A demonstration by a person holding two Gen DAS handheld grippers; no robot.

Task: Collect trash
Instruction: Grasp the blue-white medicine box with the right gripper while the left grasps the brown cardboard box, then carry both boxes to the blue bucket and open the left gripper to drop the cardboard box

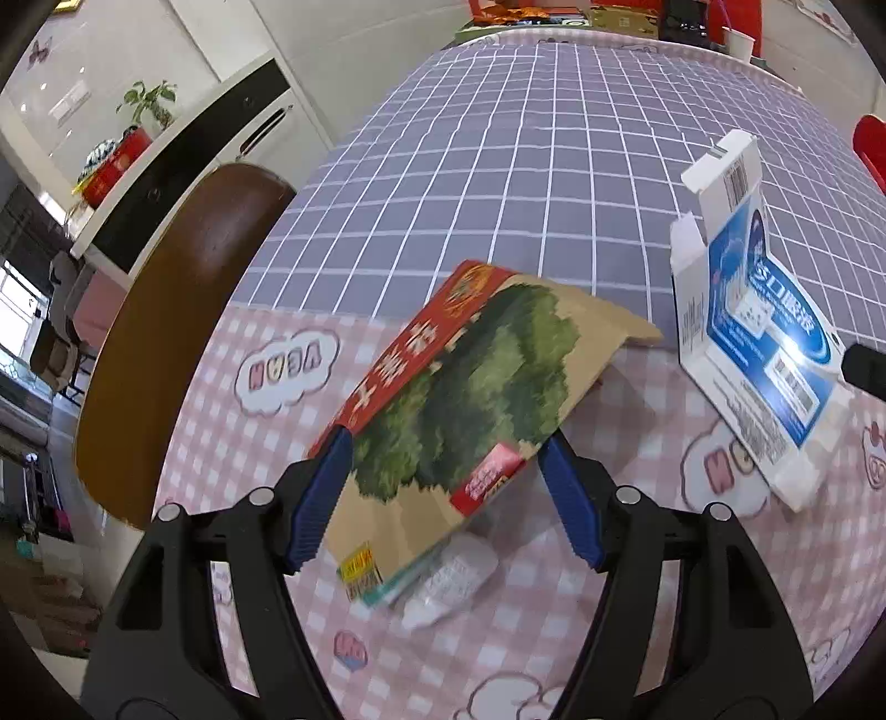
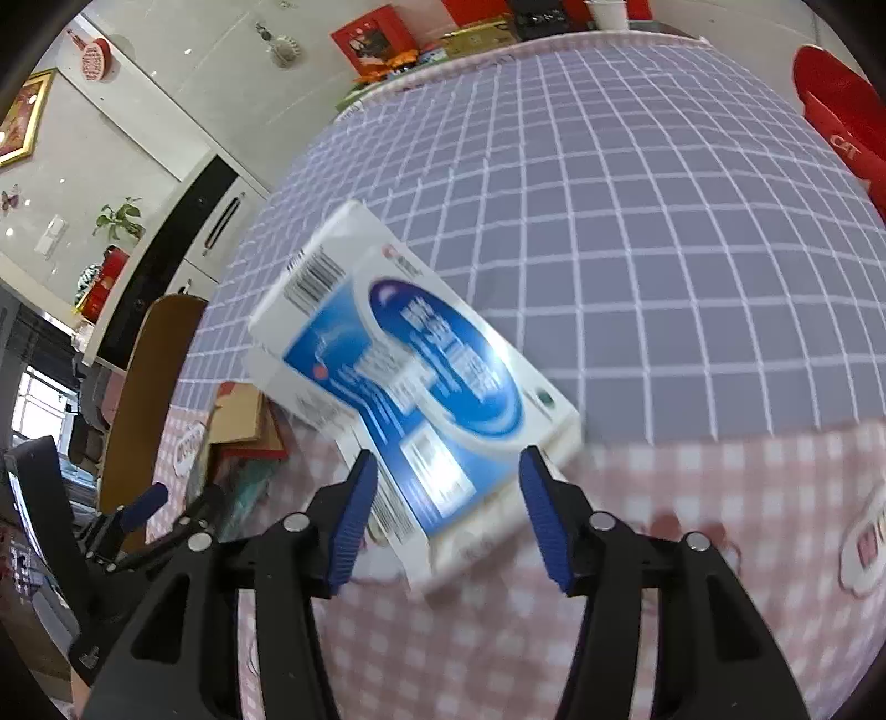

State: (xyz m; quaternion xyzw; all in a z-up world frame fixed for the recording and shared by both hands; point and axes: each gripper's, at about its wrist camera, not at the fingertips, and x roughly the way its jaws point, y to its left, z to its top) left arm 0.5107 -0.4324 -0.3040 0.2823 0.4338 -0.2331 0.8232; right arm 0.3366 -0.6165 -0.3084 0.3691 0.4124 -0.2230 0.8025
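My left gripper (image 1: 446, 443) is shut on a flattened cardboard carton (image 1: 470, 387), red and tan with a green tree print, held tilted above the table. A crumpled clear plastic wrapper (image 1: 451, 581) lies under it. My right gripper (image 2: 448, 459) is shut on a white and blue box (image 2: 421, 365), lifted off the table and blurred. The same box shows at the right of the left wrist view (image 1: 758, 338), its end flaps open. The left gripper and its carton (image 2: 243, 421) show at the left of the right wrist view.
The table has a pink checked cloth (image 1: 266, 443) near me and a grey grid cloth (image 1: 526, 166) beyond. A brown chair back (image 1: 183, 310) stands at the table's left edge. A red object (image 2: 841, 116) sits far right; boxes and a cup (image 1: 739, 39) line the far edge.
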